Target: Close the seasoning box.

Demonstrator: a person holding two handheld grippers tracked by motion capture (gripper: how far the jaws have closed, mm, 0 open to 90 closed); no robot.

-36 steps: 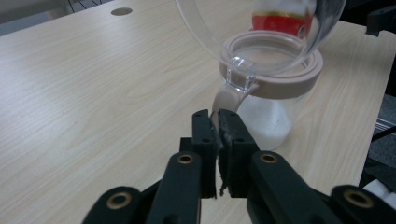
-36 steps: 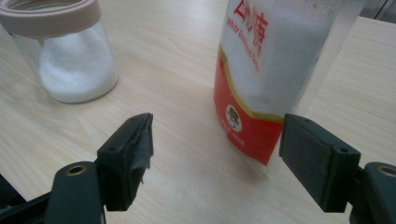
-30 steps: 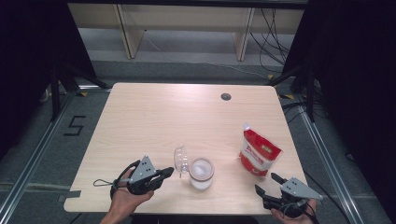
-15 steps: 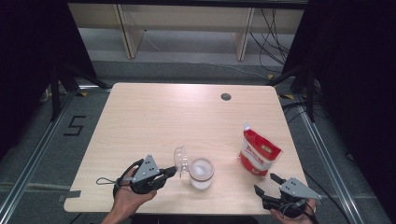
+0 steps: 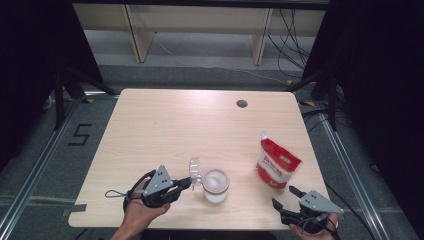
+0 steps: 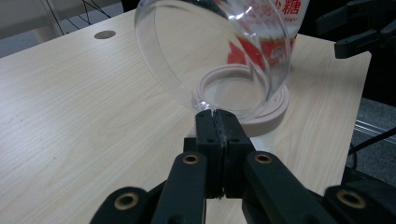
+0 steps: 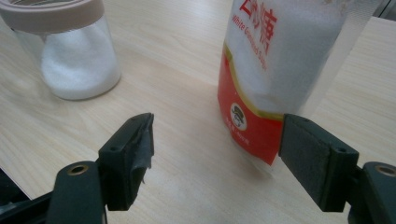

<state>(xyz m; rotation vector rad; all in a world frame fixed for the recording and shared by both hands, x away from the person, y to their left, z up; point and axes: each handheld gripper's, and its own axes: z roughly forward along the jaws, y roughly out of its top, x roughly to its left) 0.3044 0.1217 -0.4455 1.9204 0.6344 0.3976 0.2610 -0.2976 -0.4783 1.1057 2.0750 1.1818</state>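
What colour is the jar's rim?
Pale pink; the jar's rim shows best in the right gripper view.

The jar (image 5: 216, 185) stands on the table (image 5: 165, 125) near its front edge, its lid (image 5: 194, 170) tipped up at its left side. The left gripper (image 5: 186, 183) lies just left of the jar, at the lid. The bag (image 5: 276, 167) stands to the jar's right, apart from it, and the right gripper (image 5: 285, 199) sits before the bag. A hole (image 5: 242, 104) lies far behind.

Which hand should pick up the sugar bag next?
The right. Its gripper is open, just in front of the sugar bag. The left gripper is busy pinching the jar's clear lid.
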